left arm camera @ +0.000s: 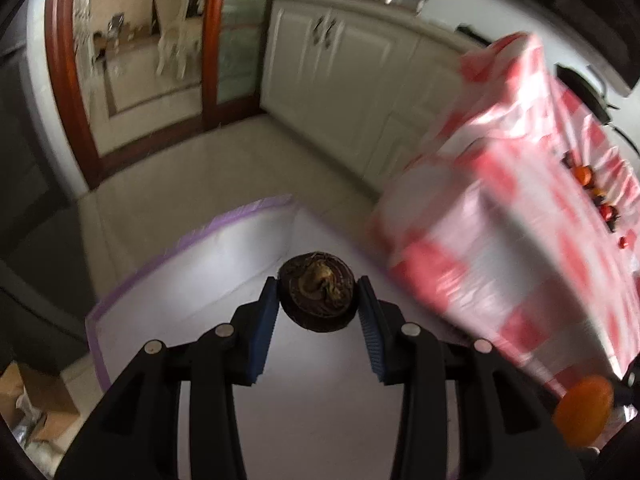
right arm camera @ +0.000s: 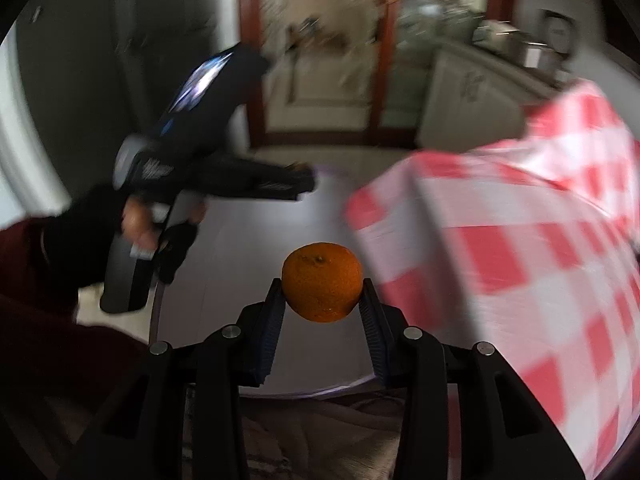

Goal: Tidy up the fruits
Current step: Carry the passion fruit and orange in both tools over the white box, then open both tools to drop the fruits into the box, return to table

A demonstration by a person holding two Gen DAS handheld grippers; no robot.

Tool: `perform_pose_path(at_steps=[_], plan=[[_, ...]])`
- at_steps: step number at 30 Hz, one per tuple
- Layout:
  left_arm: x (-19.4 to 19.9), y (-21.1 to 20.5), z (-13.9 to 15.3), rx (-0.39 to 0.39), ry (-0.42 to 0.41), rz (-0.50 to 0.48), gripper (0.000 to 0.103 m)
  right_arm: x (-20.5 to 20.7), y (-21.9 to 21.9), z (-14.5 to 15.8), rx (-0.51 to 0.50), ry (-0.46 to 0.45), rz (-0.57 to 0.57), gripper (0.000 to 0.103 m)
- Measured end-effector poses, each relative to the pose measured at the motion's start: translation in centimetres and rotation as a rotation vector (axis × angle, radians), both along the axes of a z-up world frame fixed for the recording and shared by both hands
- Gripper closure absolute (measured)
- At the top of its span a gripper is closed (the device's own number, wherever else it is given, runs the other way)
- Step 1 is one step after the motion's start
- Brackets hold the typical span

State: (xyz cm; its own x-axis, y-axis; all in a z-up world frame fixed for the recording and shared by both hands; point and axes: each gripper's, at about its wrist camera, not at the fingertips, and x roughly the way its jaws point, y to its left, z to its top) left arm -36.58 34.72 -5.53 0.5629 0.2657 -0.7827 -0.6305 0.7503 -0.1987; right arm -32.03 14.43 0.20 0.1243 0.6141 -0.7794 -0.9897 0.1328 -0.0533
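In the left wrist view my left gripper (left arm camera: 318,294) is shut on a dark brown round fruit (left arm camera: 316,308) with a dry greenish cap. It hangs over a white tray-like surface (left arm camera: 192,280) edged in purple. In the right wrist view my right gripper (right arm camera: 322,294) is shut on an orange (right arm camera: 322,280) above the same pale surface (right arm camera: 256,240). That orange (left arm camera: 584,410) shows blurred at the lower right of the left view. The left gripper (right arm camera: 300,182) appears blurred at the left, in a black-gloved hand (right arm camera: 172,252).
A table under a red and white checked cloth (left arm camera: 500,208) stands on the right, with several small fruits (left arm camera: 592,188) on top. White cabinets (left arm camera: 340,80), a wooden door frame (left arm camera: 68,92) and a pale tiled floor (left arm camera: 208,168) lie beyond. Cardboard boxes (left arm camera: 28,400) sit low at the left.
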Motion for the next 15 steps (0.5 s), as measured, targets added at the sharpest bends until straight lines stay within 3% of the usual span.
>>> perform_pose_path(at_steps=[3, 8, 12, 14, 15], plan=[[0.4, 0.9, -2.7, -0.048, 0.081, -0.007, 0.063, -1.5, 3.2, -3.5, -0.139, 0.001, 0.061, 0.064], [1.2, 1.9, -6.3, -0.022, 0.236, 0.004, 0.063, -2.5, 7.6, -9.5, -0.359, -0.01, 0.108, 0.064], [0.3, 3.5, -9.2, -0.108, 0.295, 0.042, 0.062, -2.6, 9.6, -13.7, -0.502, 0.014, 0.105, 0.064], [0.0, 3.9, -9.9, -0.118, 0.326, 0.058, 0.058, -2.4, 10.1, -15.1, -0.553, 0.033, 0.085, 0.064], [0.0, 4.0, -9.9, -0.122, 0.325, 0.059, 0.049, -2.4, 10.3, -15.7, -0.573, 0.041, 0.076, 0.064]])
